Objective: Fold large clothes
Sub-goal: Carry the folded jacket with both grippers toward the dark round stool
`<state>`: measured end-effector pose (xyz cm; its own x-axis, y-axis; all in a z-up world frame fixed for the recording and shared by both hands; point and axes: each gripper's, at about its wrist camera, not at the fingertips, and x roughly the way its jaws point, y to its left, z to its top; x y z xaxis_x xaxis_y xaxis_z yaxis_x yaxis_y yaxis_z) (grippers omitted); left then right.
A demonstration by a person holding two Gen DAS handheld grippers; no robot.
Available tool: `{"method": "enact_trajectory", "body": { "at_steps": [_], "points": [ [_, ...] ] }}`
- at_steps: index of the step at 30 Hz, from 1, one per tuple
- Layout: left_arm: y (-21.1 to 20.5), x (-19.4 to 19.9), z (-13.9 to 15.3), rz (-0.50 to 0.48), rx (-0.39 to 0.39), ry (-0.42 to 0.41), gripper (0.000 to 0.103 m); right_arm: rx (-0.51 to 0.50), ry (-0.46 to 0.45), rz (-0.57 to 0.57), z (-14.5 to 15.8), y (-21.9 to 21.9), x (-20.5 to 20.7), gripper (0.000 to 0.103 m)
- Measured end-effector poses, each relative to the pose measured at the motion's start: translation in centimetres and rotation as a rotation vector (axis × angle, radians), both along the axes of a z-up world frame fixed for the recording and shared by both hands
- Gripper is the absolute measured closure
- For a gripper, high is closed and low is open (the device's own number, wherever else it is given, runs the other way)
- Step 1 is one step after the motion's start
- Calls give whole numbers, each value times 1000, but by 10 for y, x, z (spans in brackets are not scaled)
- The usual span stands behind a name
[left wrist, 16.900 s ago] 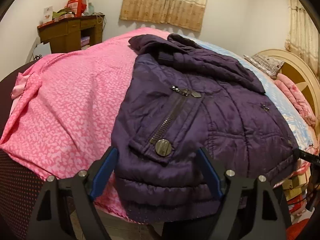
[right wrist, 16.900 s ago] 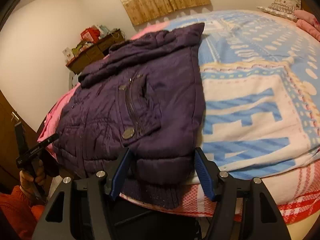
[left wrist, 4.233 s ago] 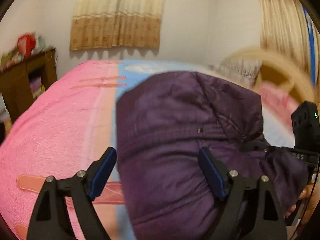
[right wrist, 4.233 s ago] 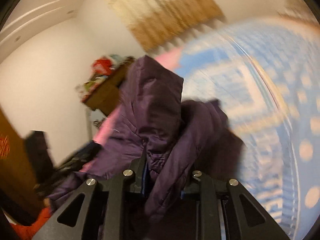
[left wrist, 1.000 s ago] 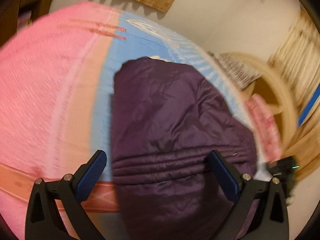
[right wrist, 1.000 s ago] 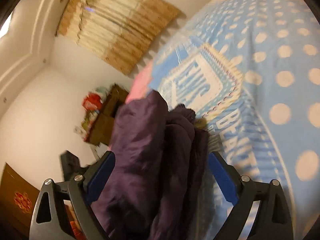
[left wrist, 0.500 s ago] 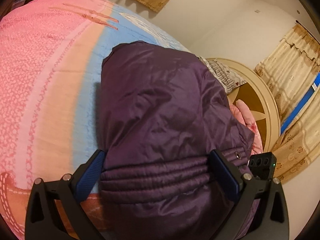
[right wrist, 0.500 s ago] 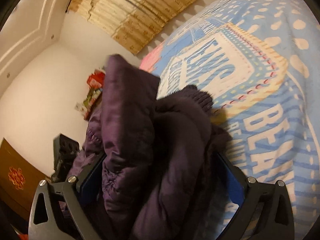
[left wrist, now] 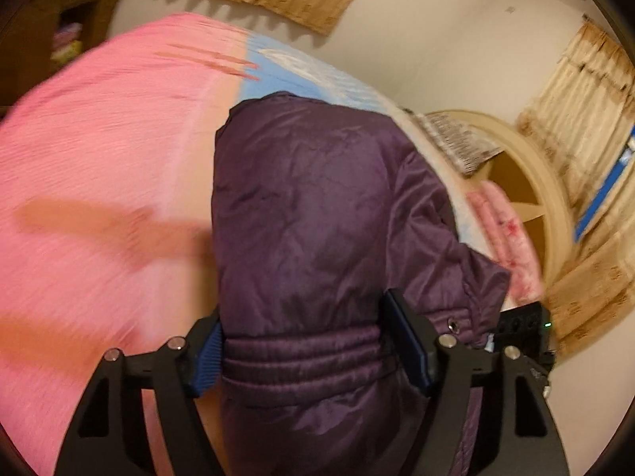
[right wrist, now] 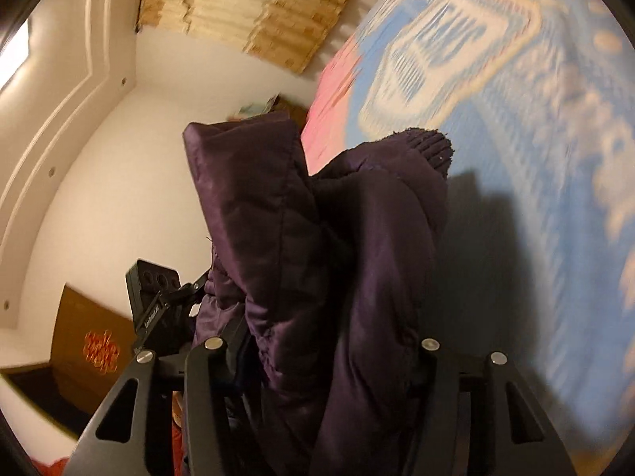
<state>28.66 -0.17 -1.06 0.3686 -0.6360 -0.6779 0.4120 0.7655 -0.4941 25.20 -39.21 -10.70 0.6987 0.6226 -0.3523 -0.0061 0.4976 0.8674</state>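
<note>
Left claw (left wrist: pixel 309 351) pinches the jacket (left wrist: pixel 317 206) at its ribbed band; right claw (right wrist: pixel 317 361) clamps its bunched layers. Jacket lies doubled on the bed (left wrist: pixel 99 150), probably another fold remaining.

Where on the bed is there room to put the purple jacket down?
The pink blanket, left of the jacket, is bare. So is the blue blanket to its right. It is crowded by the headboard, where a pillow and folded pink bedding lie. Both grippers, left and right, grip the jacket.
</note>
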Motion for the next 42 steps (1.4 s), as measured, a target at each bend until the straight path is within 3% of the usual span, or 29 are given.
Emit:
{"method": "enact_trajectory", "body": {
  "at_steps": [4,8,11,14,18,22,28,34,38,42],
  "points": [
    [49,-31,-9,133,99,5,28,38,12,77,-17,53,-16,49],
    [73,-38,-30,203,135,20,26,-29,-18,70,-18,83,-17,49],
    [67,-40,-33,243,210,-58,17,-73,-21,49,-19,88,-17,47],
    [49,-38,-36,255,304,-171,8,-27,-7,24,-32,81,-14,43],
    [56,-24,-49,251,224,-106,2,64,-13,7,-51,73,-18,43],
    [68,-20,-58,254,148,-37,0,37,-27,-1,-52,78,-22,42],
    [66,-27,-57,249,162,-58,0,31,-19,-11,-50,90,-29,42],
    [69,-39,-55,210,133,-83,18,-11,-2,-37,-38,98,-37,42],
    [78,-50,-51,207,94,-90,32,-135,8,-43,-16,116,-46,45],
    [92,-57,-52,186,31,-29,32,-208,-6,-22,-1,127,-66,45]
  ]
}}
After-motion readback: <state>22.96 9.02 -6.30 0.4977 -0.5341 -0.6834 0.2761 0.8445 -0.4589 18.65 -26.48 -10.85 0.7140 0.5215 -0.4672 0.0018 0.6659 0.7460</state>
